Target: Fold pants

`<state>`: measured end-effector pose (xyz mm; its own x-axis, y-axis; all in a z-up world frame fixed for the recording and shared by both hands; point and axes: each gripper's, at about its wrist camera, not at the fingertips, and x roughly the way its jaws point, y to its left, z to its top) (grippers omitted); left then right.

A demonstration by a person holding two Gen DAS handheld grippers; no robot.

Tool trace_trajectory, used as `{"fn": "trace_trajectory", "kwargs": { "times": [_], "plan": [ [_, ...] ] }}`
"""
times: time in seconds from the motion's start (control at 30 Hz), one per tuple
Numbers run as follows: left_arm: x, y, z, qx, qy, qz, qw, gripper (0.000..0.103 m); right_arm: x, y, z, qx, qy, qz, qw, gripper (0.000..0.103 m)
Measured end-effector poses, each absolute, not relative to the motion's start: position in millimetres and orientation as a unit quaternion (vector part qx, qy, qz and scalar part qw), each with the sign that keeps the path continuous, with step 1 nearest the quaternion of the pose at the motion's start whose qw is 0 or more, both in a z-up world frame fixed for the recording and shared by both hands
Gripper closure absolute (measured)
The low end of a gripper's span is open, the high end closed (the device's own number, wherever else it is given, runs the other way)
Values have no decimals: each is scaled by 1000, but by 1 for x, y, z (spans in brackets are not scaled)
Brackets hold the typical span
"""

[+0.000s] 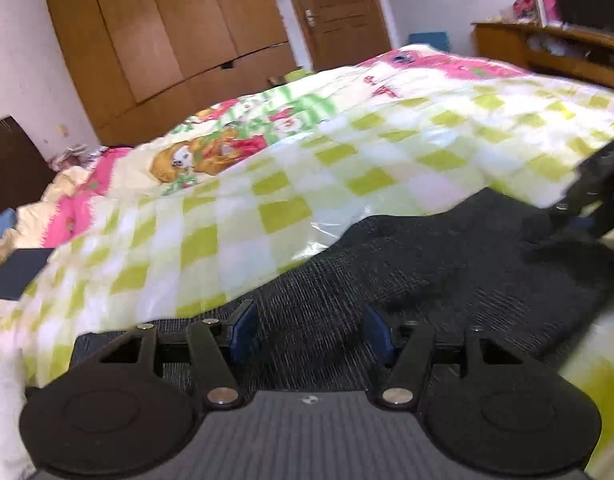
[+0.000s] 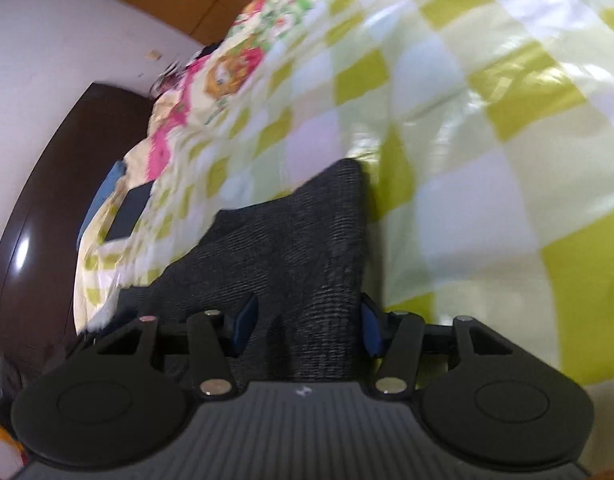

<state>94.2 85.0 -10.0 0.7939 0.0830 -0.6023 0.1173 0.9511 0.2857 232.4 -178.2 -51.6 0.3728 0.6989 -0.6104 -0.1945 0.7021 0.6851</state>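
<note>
The pants [image 1: 447, 264], dark and ribbed, lie on the bed's checked quilt [image 1: 291, 184], near its close edge, where a flat, wide surface lets them be spread and folded. In the right wrist view a raised corner of them [image 2: 307, 240] stands up in a peak between the fingers, which suggests that end is lifted so it can be carried over the rest.

The left gripper [image 1: 311, 336] sits low over the cloth with its blue pads [image 1: 243, 332] wide apart and fabric running under the gap; it grips nothing that I can see, and seems placed to pin or take the near edge. The right gripper [image 2: 307, 324] also has its pads well apart, with fabric bunched in between; whether the cloth is pinched or only draped there I cannot tell. It shows in the left view as a dark blurred shape [image 1: 587, 208] at the pants' far end, so the two work opposite ends.

Beyond the quilt stand a wardrobe [image 1: 167, 32] and a door [image 1: 339, 12].
</note>
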Motion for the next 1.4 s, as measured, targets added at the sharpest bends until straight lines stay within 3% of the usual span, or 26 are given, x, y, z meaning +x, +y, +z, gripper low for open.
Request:
{"fn": "trace_trajectory", "kwargs": {
  "times": [0.1, 0.23, 0.27, 0.33, 0.4, 0.43, 0.53, 0.77, 0.9, 1.0, 1.17, 1.2, 1.3, 1.4],
  "plan": [
    [116, 83, -43, 193, 366, 17, 910, 30, 236, -178, -59, 287, 485, 295, 771, 47],
    [111, 73, -17, 200, 319, 5, 927, 29, 245, -182, -67, 323, 484, 312, 751, 40],
    [118, 71, -16, 198, 324, 10, 925, 27, 248, -179, -69, 325, 486, 305, 752, 43],
    [142, 70, -34, 201, 367, 21, 908, 23, 255, -173, -68, 321, 493, 297, 752, 81],
    [148, 64, -49, 212, 373, 40, 902, 25, 256, -180, -63, 346, 476, 312, 746, 83],
    [146, 55, -47, 220, 367, 42, 903, 33, 256, -185, -59, 349, 468, 317, 747, 85],
    [142, 27, -49, 239, 366, 50, 898, 39, 255, -209, -57, 357, 459, 319, 748, 89],
    [146, -44, -44, 216, 355, -3, 910, 39, 248, -298, -52, 377, 438, 254, 776, 90],
    [142, -82, -24, 213, 308, -58, 925, 37, 236, -350, -34, 358, 427, 201, 806, 90],
    [144, -79, -10, 226, 284, -25, 931, 26, 226, -370, -31, 350, 428, 176, 814, 89],
    [166, -53, -57, 295, 319, 45, 900, 22, 223, -363, -43, 348, 431, 183, 812, 81],
    [165, -52, -58, 297, 309, 47, 902, 22, 225, -359, -47, 349, 437, 185, 808, 75],
    [157, -57, -38, 310, 280, 64, 906, 22, 228, -346, -47, 331, 446, 181, 812, 69],
    [139, -57, -16, 315, 228, 70, 919, 22, 227, -346, -41, 324, 448, 172, 815, 72]
  ]
}}
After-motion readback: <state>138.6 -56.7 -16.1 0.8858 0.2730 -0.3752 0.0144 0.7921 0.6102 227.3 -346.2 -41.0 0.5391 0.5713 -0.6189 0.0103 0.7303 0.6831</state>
